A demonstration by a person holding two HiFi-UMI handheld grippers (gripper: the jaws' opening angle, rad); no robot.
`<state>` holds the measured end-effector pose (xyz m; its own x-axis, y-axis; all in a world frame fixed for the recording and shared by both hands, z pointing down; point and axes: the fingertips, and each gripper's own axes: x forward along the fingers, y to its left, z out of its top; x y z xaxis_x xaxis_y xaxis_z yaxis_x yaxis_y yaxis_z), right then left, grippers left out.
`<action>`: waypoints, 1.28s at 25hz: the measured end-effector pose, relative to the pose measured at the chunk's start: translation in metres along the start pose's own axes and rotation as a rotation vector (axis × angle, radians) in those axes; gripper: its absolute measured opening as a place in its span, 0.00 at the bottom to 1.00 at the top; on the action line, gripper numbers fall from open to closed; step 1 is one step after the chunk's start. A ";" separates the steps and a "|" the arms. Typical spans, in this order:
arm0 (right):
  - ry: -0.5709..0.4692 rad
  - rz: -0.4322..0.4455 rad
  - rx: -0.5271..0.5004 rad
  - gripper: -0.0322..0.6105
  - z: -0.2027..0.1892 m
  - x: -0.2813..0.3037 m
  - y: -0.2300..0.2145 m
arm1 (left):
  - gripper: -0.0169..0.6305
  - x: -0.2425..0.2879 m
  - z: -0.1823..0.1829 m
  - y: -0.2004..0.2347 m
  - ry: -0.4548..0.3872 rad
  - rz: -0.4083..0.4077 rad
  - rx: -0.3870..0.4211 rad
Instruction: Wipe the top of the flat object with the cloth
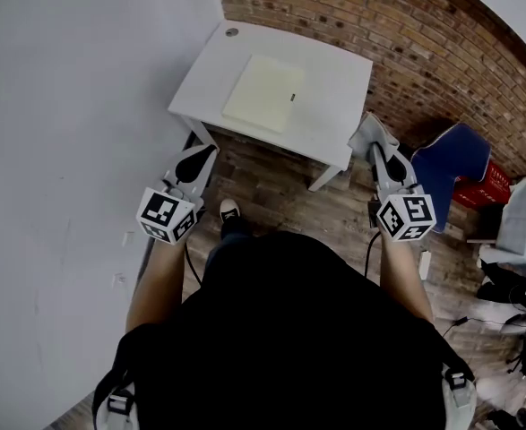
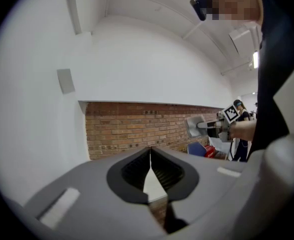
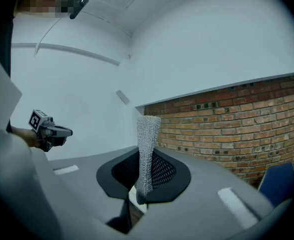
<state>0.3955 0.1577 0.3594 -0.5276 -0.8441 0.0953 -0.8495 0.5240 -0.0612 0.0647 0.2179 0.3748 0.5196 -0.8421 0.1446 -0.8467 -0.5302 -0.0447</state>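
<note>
Brick-walled room, table [image 1: 334,88], flat pad [image 1: 263,93] only overhead; cloth [image 3: 149,131] in right claw [image 3: 144,158].

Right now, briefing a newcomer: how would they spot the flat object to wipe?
Find the white table against the brick wall. The flat object lies on it: a pale yellow square slab, far bigger than the small round disc at the table's corner.

Black shirt [image 1: 298,330], white-toed shoe [image 1: 229,210]

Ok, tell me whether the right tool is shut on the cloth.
Shut: the cloth stands pinched between the jaws of the right tool.
</note>
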 end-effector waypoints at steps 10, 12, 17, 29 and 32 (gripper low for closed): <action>0.006 0.025 -0.020 0.07 0.003 0.033 0.001 | 0.03 0.003 -0.009 0.025 0.003 0.030 -0.019; 0.008 0.019 -0.018 0.07 0.005 0.039 -0.002 | 0.03 0.006 -0.010 0.030 0.006 0.030 -0.022; 0.031 0.011 -0.026 0.07 0.001 0.054 0.000 | 0.03 0.014 -0.013 0.044 0.010 0.024 -0.027; 0.025 -0.026 -0.023 0.07 0.005 0.097 -0.003 | 0.03 0.052 -0.020 0.092 0.021 -0.022 -0.048; 0.021 -0.030 -0.020 0.07 0.011 0.118 -0.001 | 0.03 0.062 -0.017 0.112 0.024 -0.026 -0.047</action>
<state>0.3341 0.0569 0.3602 -0.5018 -0.8570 0.1175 -0.8646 0.5009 -0.0387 0.0001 0.1081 0.3952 0.5392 -0.8251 0.1686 -0.8377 -0.5462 0.0061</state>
